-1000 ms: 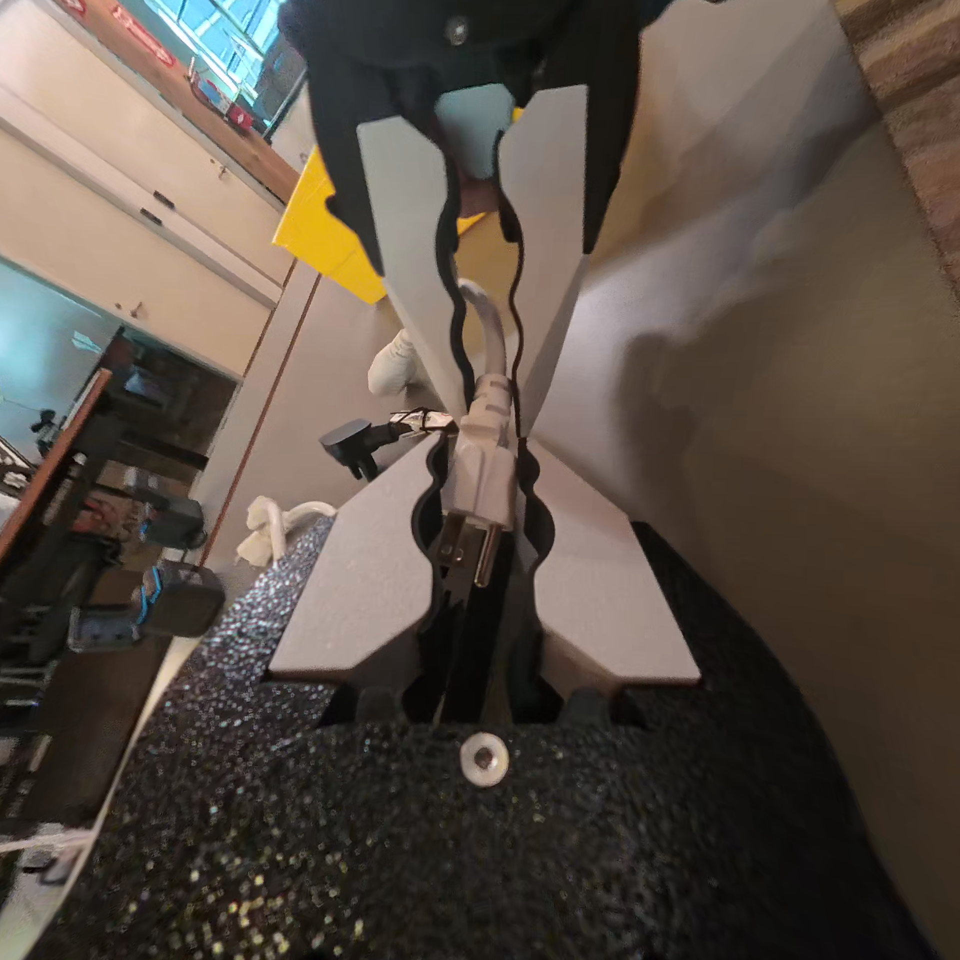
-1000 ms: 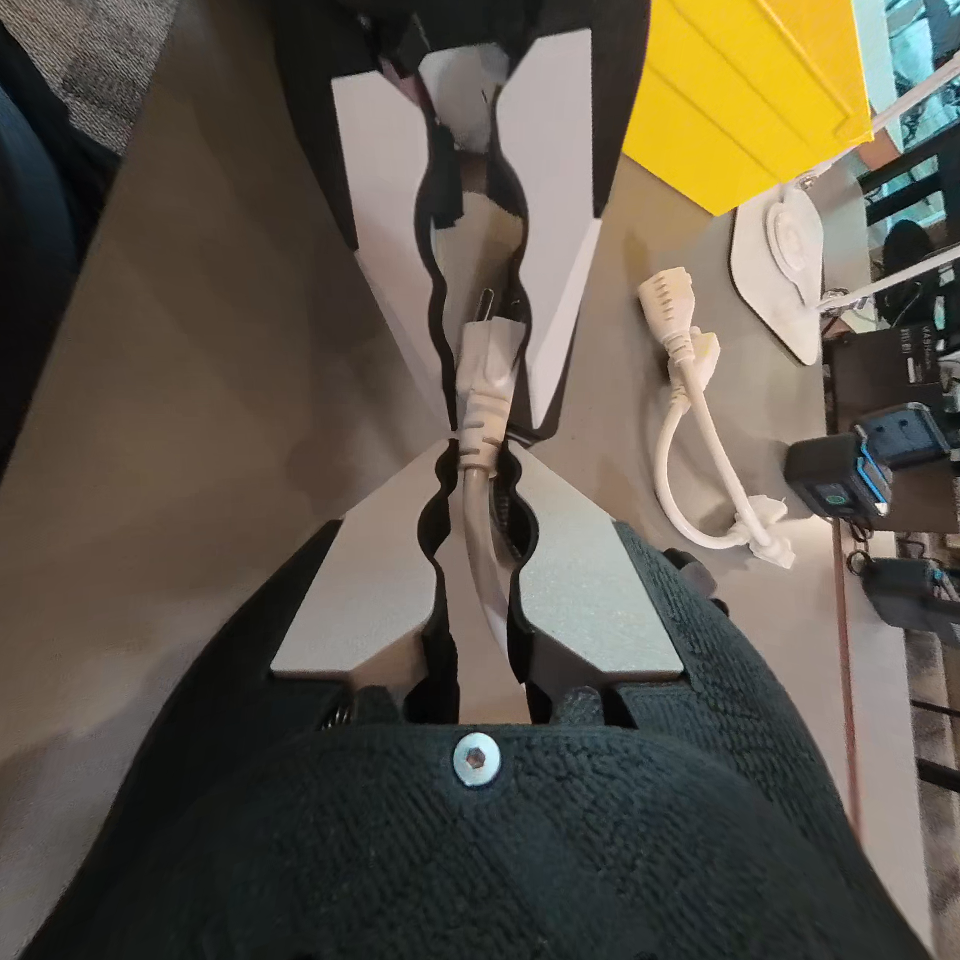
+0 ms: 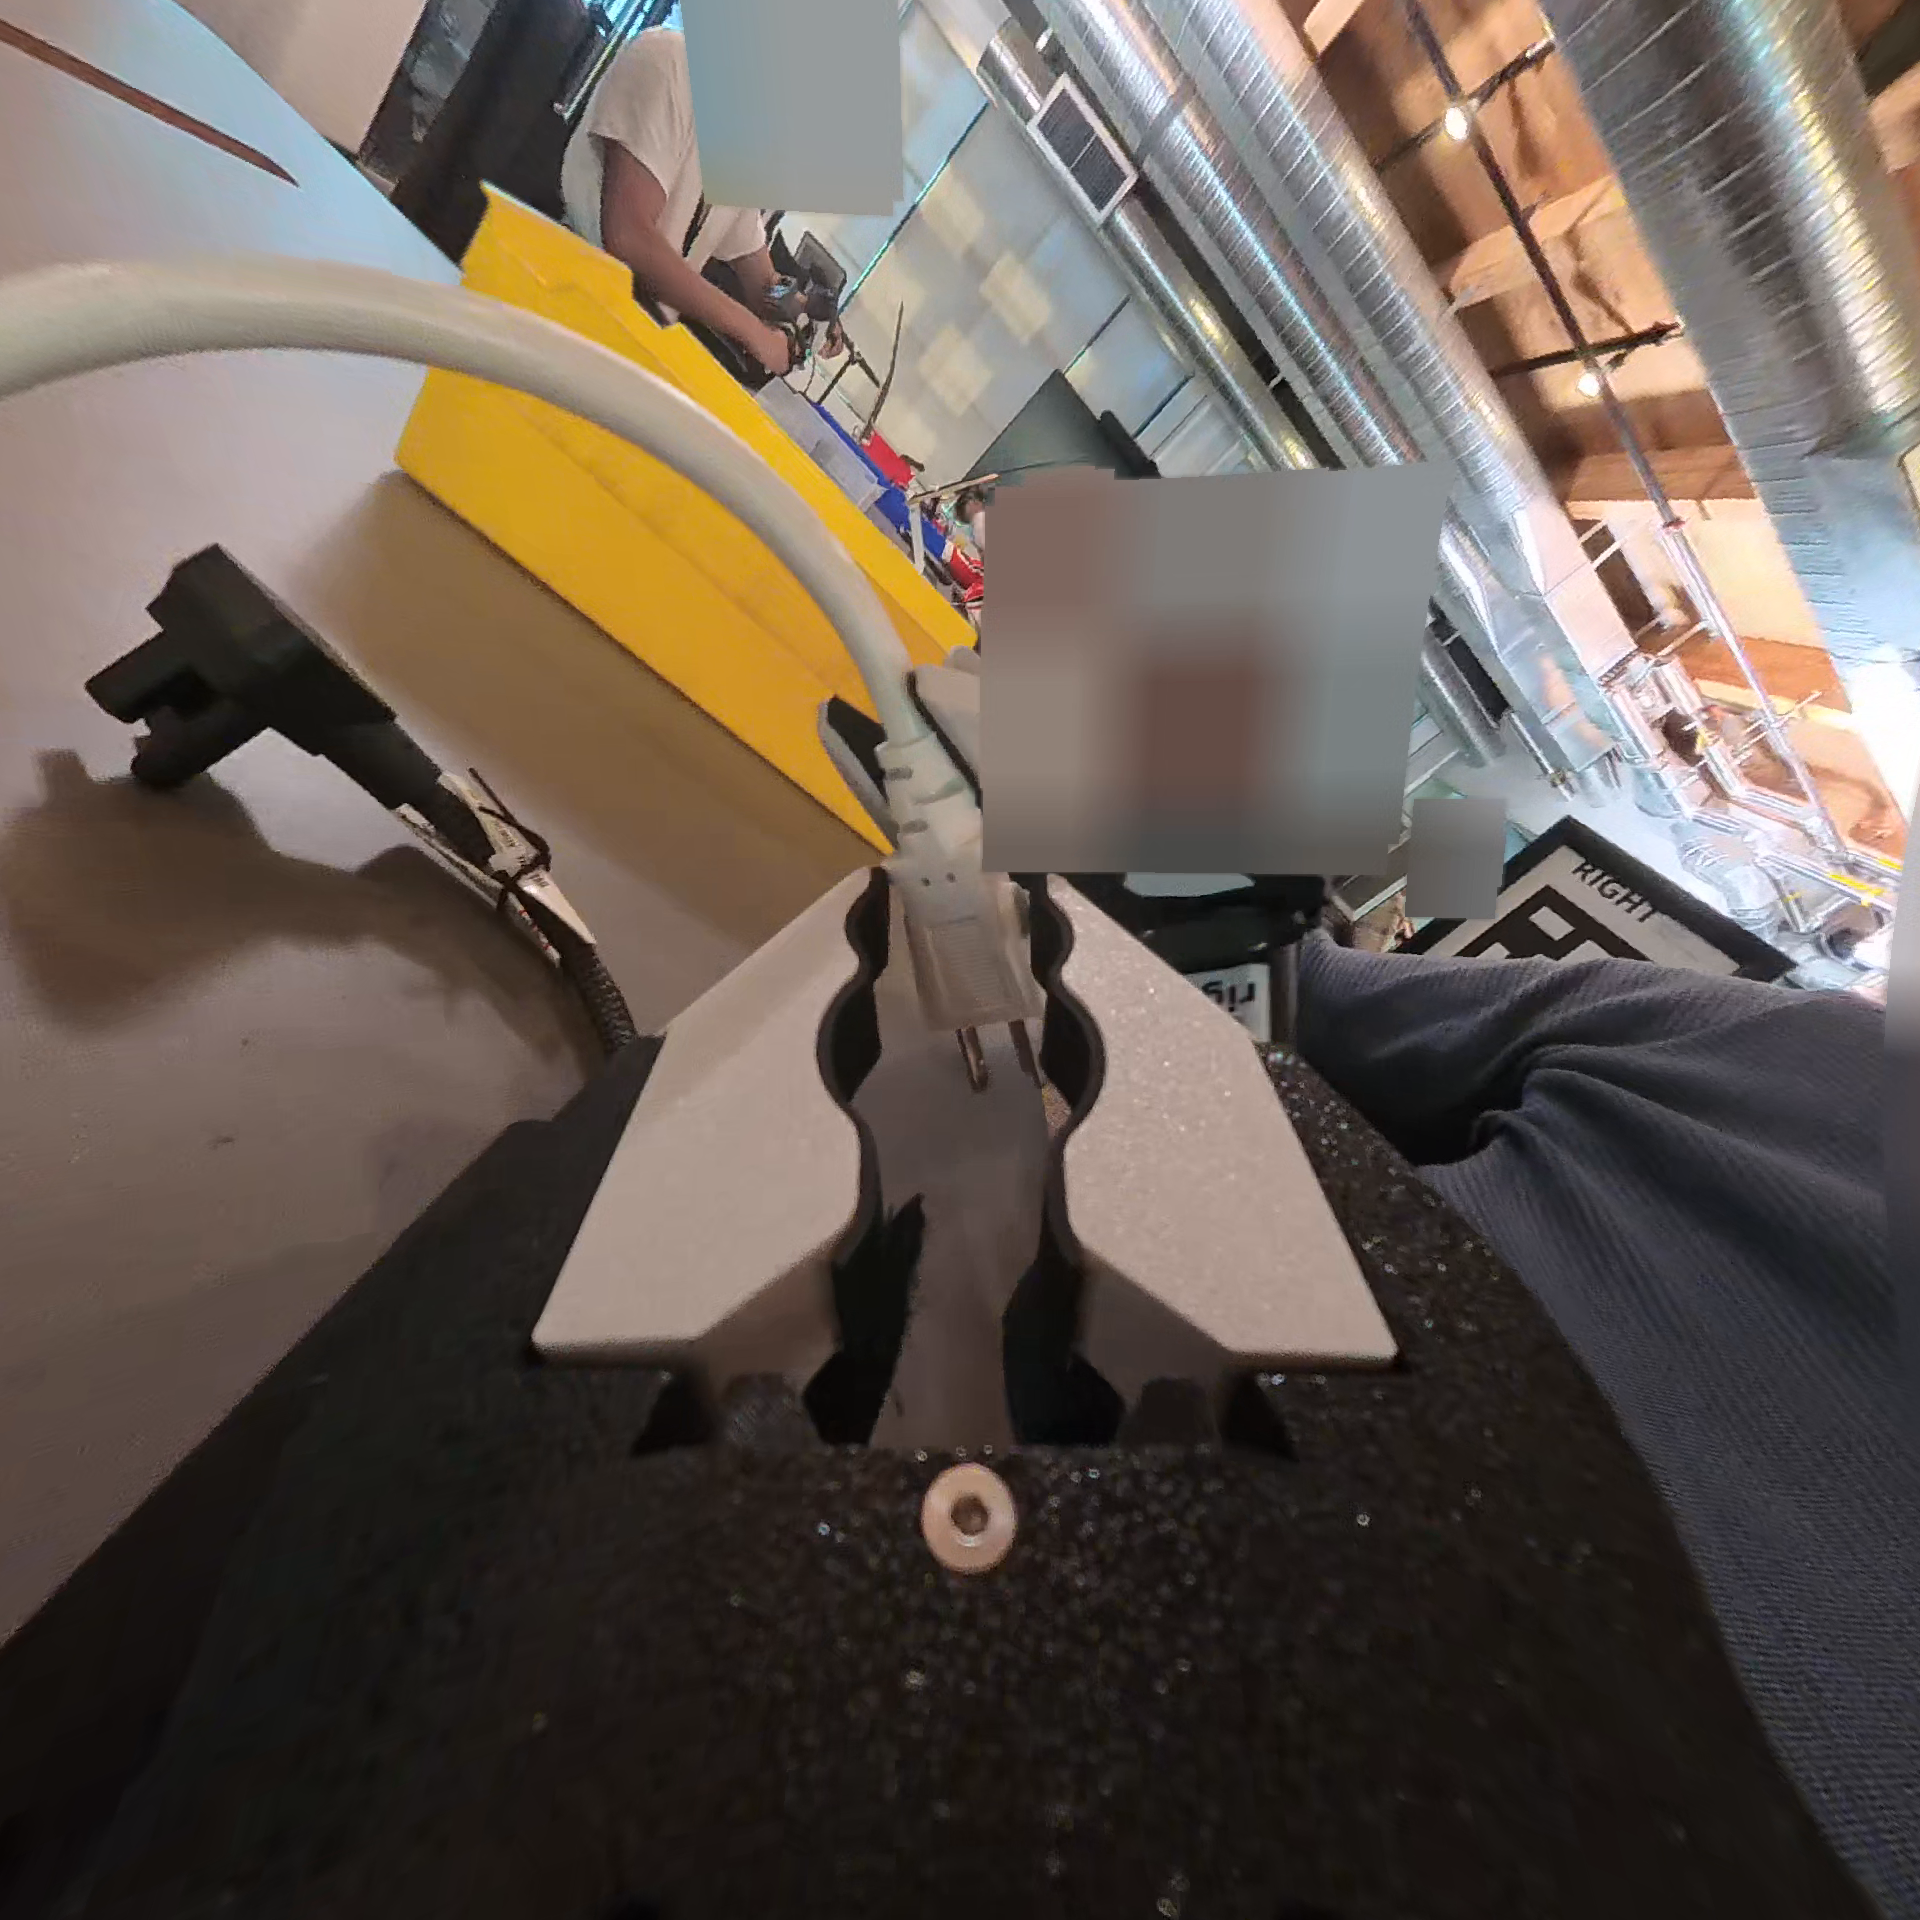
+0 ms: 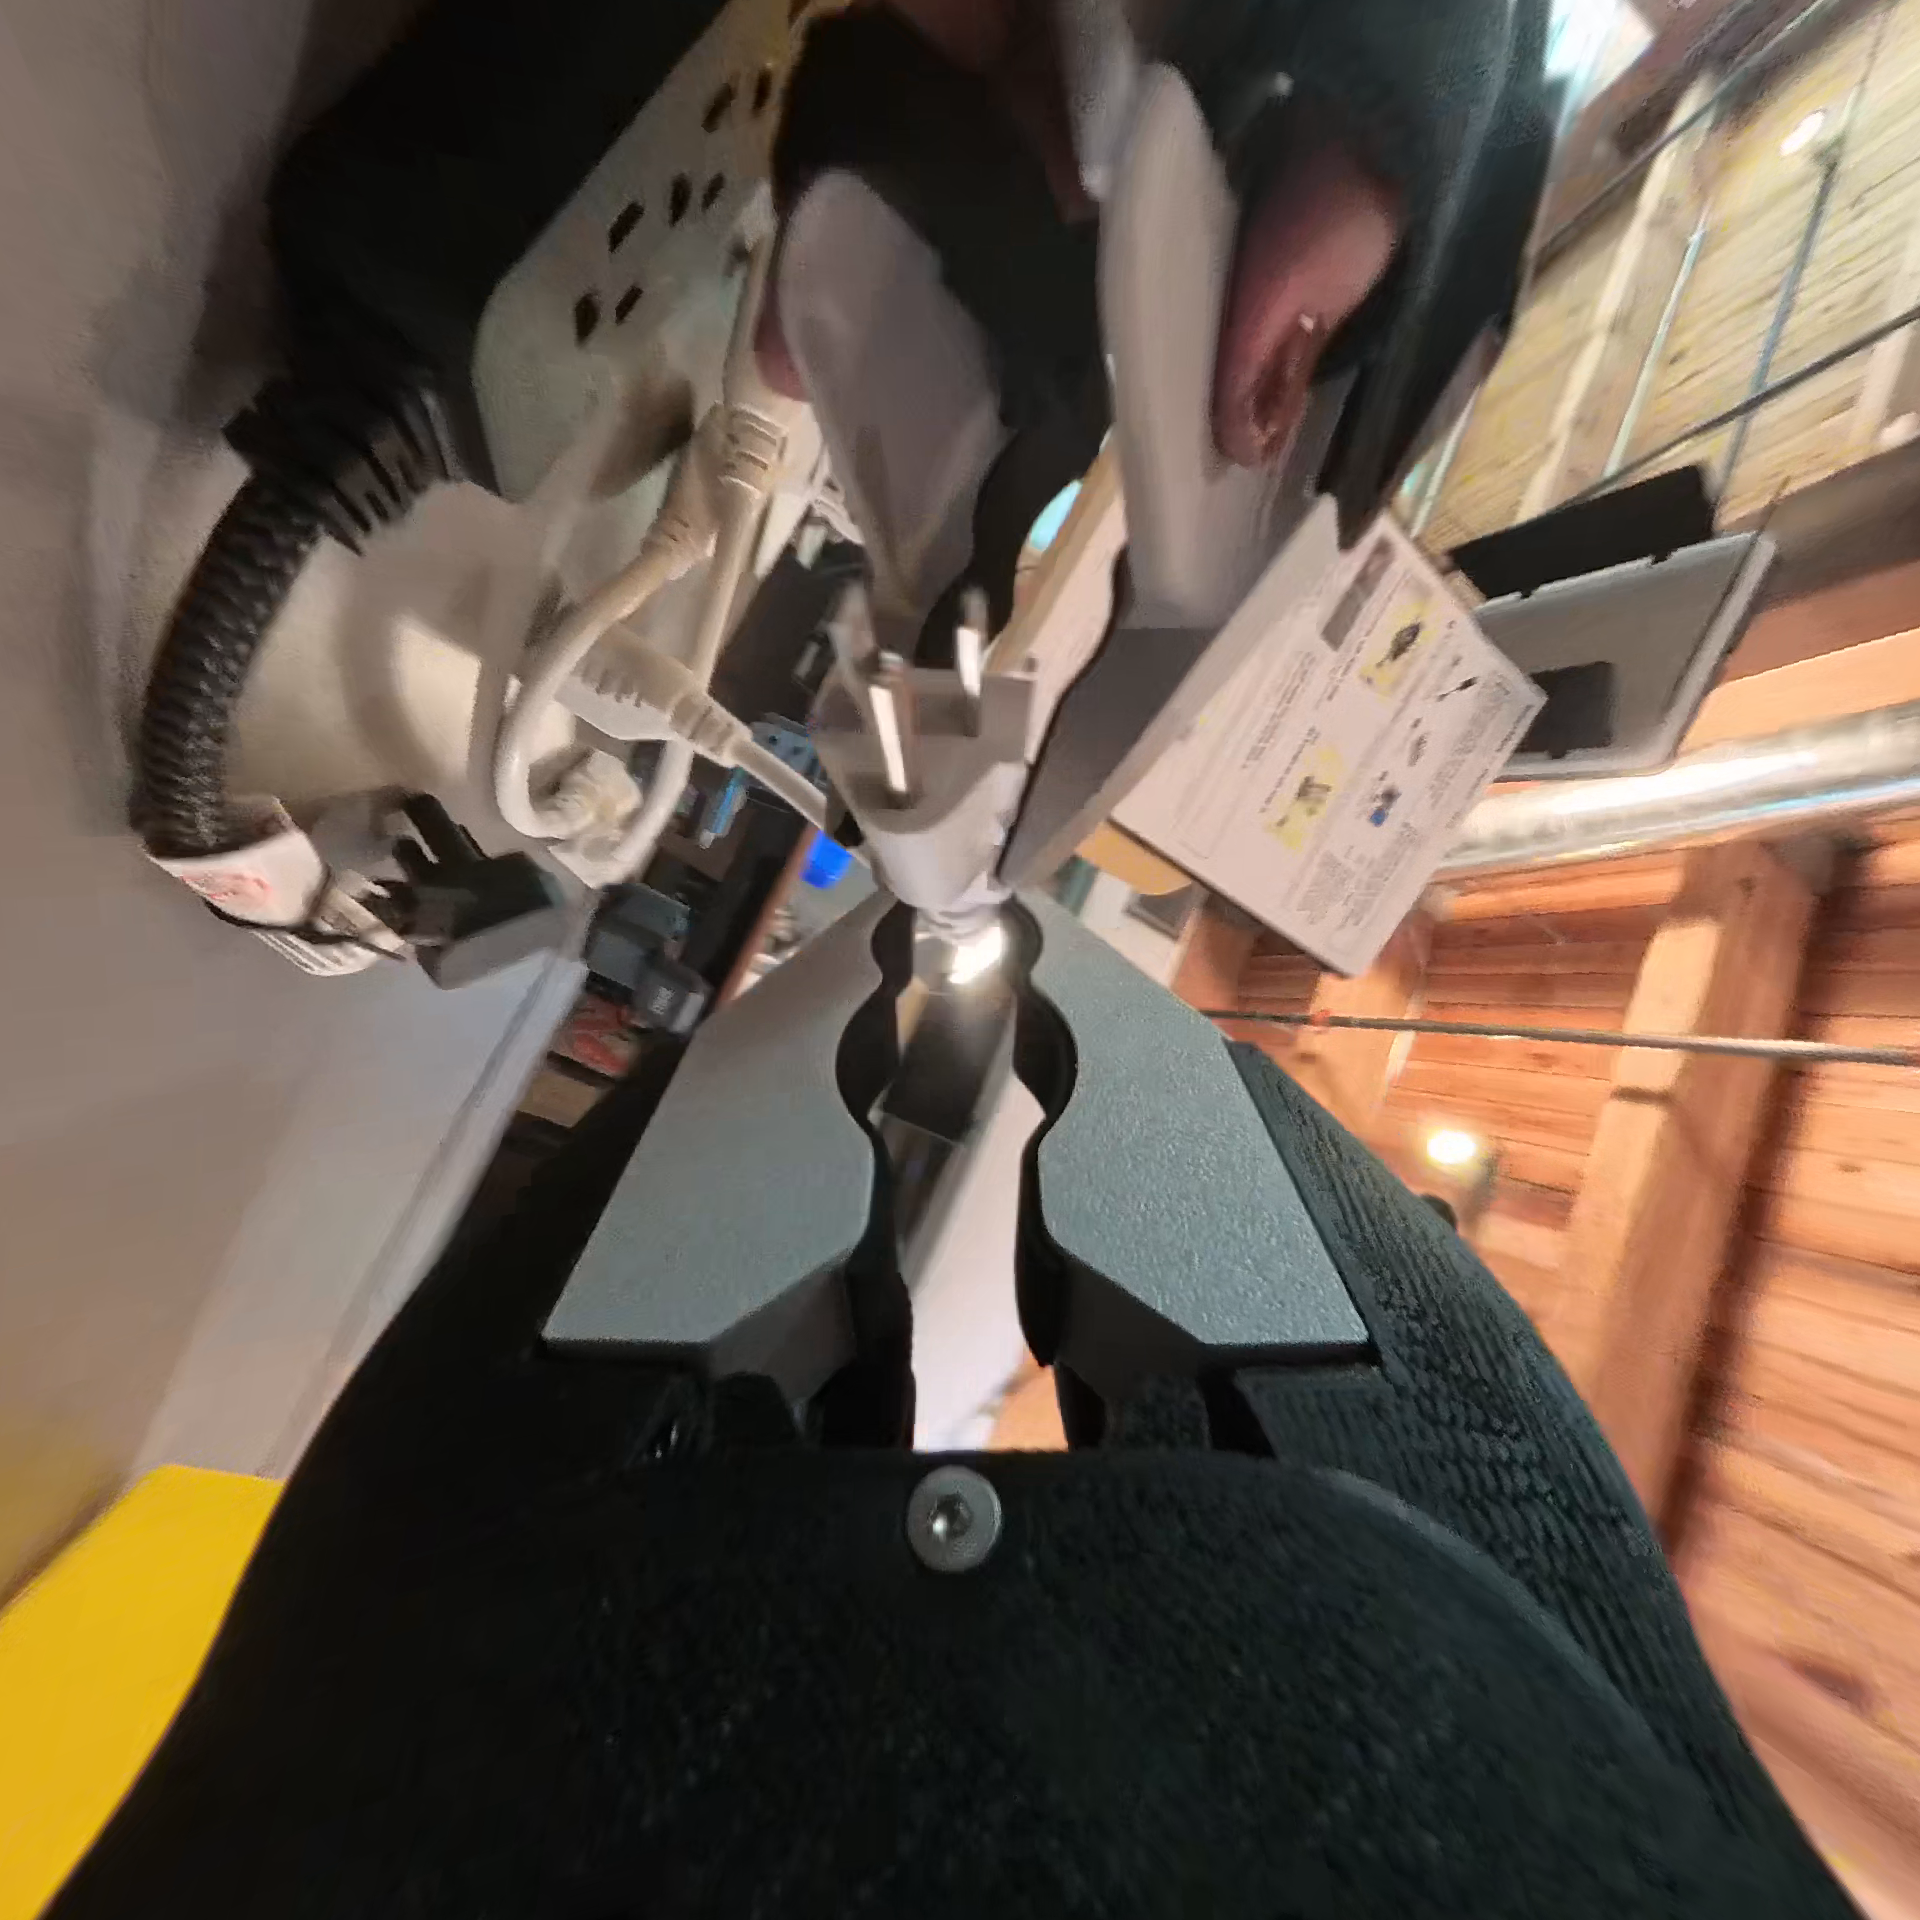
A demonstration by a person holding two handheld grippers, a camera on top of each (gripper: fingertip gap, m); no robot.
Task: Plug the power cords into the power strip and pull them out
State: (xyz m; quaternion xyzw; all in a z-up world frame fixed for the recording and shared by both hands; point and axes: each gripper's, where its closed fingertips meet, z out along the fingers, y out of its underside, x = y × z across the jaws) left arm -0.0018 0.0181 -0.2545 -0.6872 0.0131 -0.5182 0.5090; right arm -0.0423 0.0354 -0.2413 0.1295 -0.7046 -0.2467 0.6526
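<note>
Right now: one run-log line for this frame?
left gripper: shut on white plug | right gripper: shut on white cord behind plug | prongs bare, not inserted | power strip on table

Ahead-left of your left gripper: yellow plastic bin (image 3: 665,540) on grey tabletop (image 3: 208,1091) | overhead: ribbed silver ducts (image 3: 1226,208) | beyond your right gripper: white printed sheet (image 4: 1320,748), wooden wall (image 4: 1662,1195)

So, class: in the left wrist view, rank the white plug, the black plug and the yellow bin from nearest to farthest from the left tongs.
1. White plug: held between the left tongs.
2. Black plug: lying on the table, to the left.
3. Yellow bin: behind, upper left.
</note>
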